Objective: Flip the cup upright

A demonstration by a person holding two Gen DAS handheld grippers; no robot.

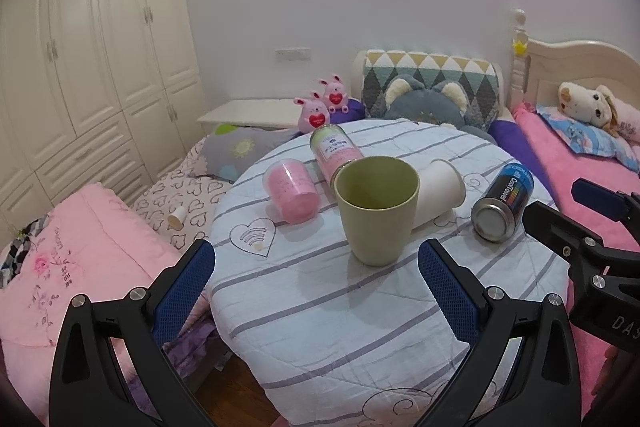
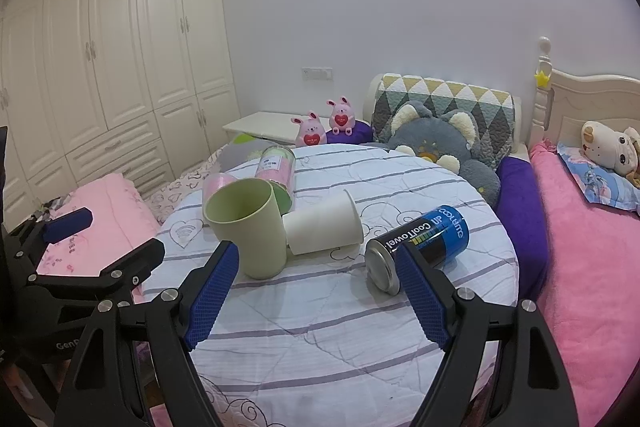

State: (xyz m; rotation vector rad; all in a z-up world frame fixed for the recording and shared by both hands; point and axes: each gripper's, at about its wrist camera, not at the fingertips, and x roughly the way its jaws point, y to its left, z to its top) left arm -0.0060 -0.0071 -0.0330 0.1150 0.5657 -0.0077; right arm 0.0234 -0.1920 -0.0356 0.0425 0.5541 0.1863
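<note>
Pale green plastic cup point(image 1: 376, 211) stands upright, mouth up, near the middle of the round surface point(image 1: 360, 327) covered in a white cloth with grey stripes. Left hand-held gripper point(image 1: 316, 291) hangs low at 6 o'clock of the cup, blue-padded fingers spread wide, nothing between them, clear of the cup. Right hand-held gripper point(image 2: 316, 291) likewise spread and empty; in its own view its left finger point(image 2: 212, 291) overlaps the cup's base, contact cannot be told. White paper cup point(image 1: 438, 193) lies on its side at 3 o'clock of the green cup, touching it or nearly so. Blue and black metal can point(image 1: 502, 203) lies on its side further out at 3 o'clock. Pink clear-plastic tub point(image 1: 291, 193) lies tipped at 9 o'clock. Clear cylinder with pink and green contents point(image 1: 336, 151) lies at 11 o'clock, behind the green cup.
</note>
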